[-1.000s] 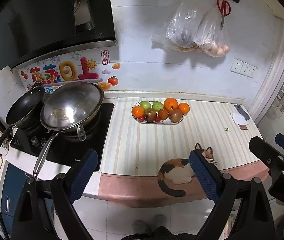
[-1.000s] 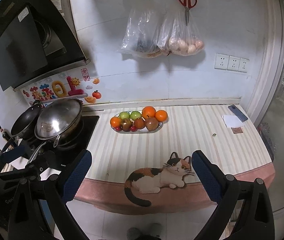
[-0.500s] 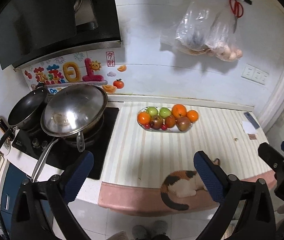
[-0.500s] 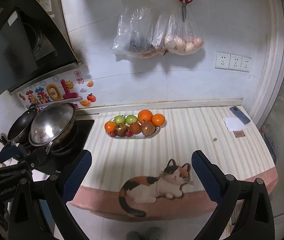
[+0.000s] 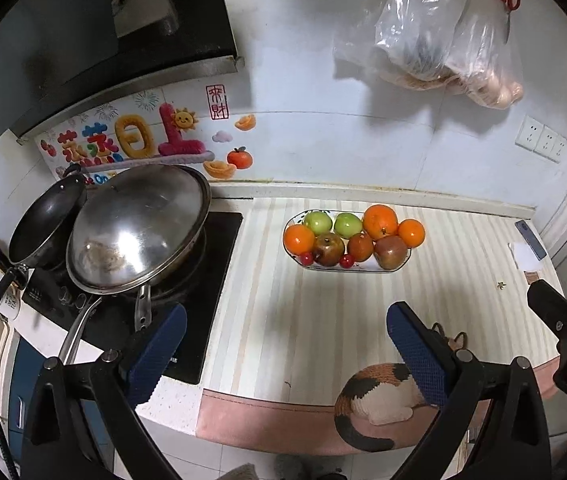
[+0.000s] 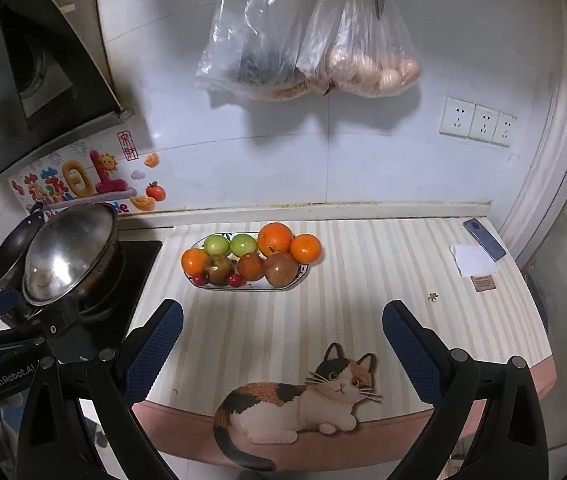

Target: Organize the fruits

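Observation:
An oval plate [image 5: 367,267] [image 6: 301,272] at the back of the striped counter mat holds oranges [image 5: 380,221] [image 6: 275,239], two green apples [image 5: 318,221] [image 6: 216,244], reddish apples [image 5: 390,253] [image 6: 280,269] and small red cherries [image 5: 346,261] [image 6: 235,279]. My left gripper [image 5: 285,338] hangs open over the counter's near edge, well short of the plate, nothing between its blue pads. My right gripper [image 6: 282,334] is likewise open and empty, in front of the plate above the cat picture [image 6: 303,400]. Part of the right gripper's frame shows at the left wrist view's right edge.
A steel wok [image 5: 135,232] [image 6: 69,254] and a black pan [image 5: 45,226] sit on the stove at left, handles pointing toward me. A phone [image 6: 483,239], a white paper [image 6: 473,260] and a small card lie at the far right. Plastic bags [image 6: 307,48] and scissors hang on the wall.
Both grippers have moved forward and lower toward the counter; the fruit plate looks larger and nearer. The left jaws widened slightly. Nothing was picked up.

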### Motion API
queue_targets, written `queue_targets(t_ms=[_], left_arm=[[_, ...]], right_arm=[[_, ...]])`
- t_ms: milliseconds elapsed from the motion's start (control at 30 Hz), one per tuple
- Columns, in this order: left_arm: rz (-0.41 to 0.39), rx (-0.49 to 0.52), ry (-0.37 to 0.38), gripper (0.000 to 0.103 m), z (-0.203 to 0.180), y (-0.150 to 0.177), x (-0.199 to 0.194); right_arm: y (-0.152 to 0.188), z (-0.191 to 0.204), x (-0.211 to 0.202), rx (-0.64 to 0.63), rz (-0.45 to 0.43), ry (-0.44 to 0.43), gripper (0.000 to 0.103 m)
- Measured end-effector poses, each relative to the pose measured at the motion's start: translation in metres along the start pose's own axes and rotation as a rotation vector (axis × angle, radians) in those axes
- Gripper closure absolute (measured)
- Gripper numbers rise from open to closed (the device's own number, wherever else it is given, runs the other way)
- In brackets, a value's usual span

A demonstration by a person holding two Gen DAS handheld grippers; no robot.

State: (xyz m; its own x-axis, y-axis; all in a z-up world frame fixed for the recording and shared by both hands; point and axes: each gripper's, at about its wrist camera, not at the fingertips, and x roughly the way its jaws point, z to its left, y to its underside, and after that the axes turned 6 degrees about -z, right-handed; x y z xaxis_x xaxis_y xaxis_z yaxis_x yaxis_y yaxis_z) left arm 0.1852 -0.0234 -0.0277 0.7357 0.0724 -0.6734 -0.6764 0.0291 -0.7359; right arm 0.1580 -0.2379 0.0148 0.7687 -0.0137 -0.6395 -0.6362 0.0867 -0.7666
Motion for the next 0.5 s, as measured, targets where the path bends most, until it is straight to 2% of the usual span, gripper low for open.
queue_targets(t_ms=[167, 500], left_arm=[[0.020, 0.009, -0.002, 0.000, -0.004, -0.005, 0.017], [0.030, 0.021, 0.015, 0.000, -0.010, -0.014, 0.030]], right_arm=[[-0.005, -0.002, 0.023, 0.006, 0.024, 0.003, 0.001], [-0.008, -0.007, 0.036, 0.013, 0.043, 0.011, 0.001]])
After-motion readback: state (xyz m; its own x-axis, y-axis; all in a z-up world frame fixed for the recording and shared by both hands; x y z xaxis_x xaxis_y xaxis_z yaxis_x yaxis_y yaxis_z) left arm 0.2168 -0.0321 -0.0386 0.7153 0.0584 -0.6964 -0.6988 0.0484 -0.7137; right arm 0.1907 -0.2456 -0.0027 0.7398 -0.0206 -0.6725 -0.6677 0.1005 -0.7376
